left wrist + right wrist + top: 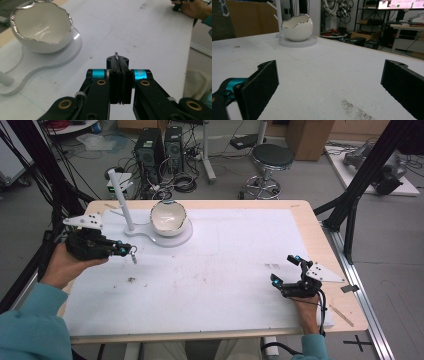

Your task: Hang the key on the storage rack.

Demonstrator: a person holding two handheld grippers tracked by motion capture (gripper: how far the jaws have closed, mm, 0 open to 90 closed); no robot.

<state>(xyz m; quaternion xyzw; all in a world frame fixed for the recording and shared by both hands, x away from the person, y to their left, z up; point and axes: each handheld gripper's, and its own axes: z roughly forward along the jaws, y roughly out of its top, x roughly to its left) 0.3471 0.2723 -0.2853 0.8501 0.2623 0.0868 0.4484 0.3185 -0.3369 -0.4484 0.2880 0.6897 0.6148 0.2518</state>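
Left gripper clenches a small metal ring; right gripper gapes wide; no legible writing.

Small silver metal clasp, hanging from the left gripper's closed jaws, above the table's left side. White eggshell-shaped bowl, jagged silver rim, upright on white stand base, near far-left edge.

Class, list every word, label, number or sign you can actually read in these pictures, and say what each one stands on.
None can be read.
Screen at the top right of the right gripper view: pink banner with lettering, too blurred to read.
Egg-shaped bowl, white stand, table, left gripper, right gripper: no text visible.
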